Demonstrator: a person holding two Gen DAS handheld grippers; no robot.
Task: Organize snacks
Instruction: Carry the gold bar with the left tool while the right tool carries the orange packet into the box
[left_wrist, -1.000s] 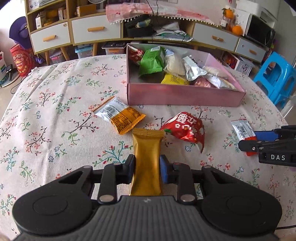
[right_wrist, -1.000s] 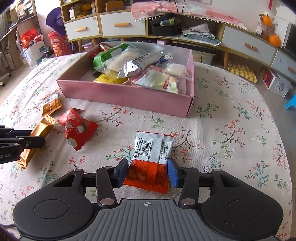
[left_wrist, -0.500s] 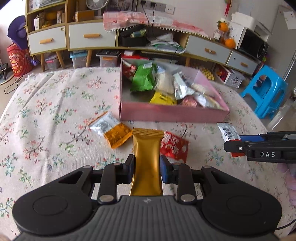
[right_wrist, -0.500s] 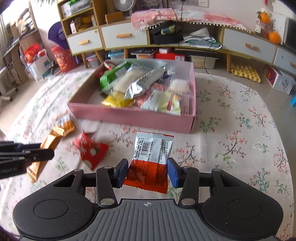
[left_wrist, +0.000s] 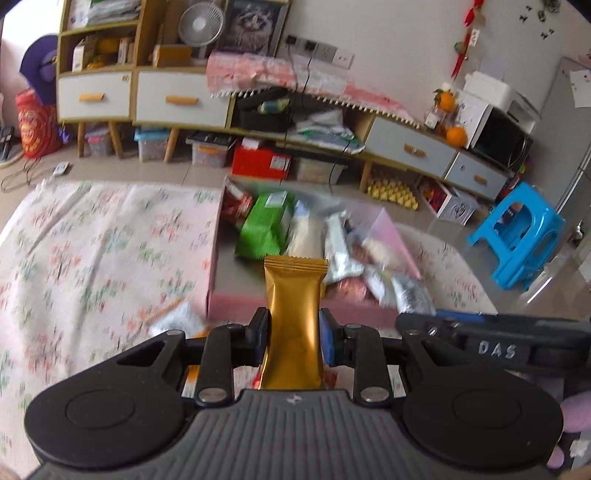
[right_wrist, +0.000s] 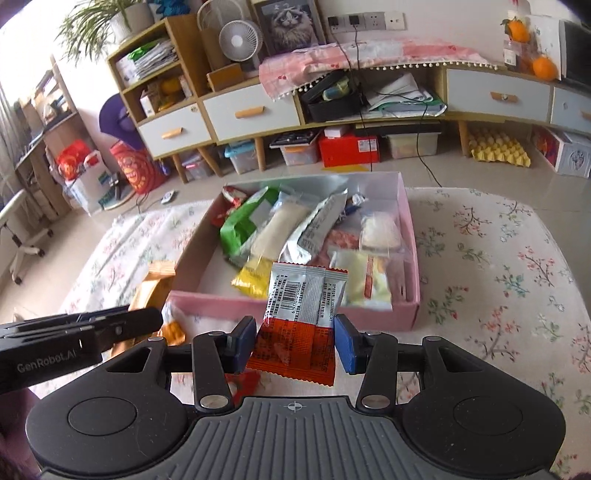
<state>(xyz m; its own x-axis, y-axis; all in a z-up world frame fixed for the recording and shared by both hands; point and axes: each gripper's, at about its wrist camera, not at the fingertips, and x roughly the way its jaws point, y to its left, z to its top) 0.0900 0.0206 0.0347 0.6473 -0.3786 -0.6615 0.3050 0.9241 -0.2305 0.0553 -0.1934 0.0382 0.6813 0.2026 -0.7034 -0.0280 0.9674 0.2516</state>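
Right now I hold one snack in each hand. My left tongs (left_wrist: 293, 334) pinch a gold snack bar (left_wrist: 293, 317) by its sides, so it sticks out forward and does not flop. My right tongs (right_wrist: 294, 343) squeeze a red and silver packet (right_wrist: 301, 317) near its red end, with the barcode side up. Both snacks are up in the air, close to the near wall of the pink box (right_wrist: 295, 306) on the flowery bench (right_wrist: 498, 266).

The box already has many snacks in it, like a green bag (right_wrist: 240, 225) and a yellow packet (right_wrist: 251, 282), so I think these two go in there too. I hold them high so they can clear the wall. The left view is blurry, so I cannot see the box well from there.

An orange packet (right_wrist: 157, 284) lies on the bench, left of the box. I think it is one more snack to pick up.
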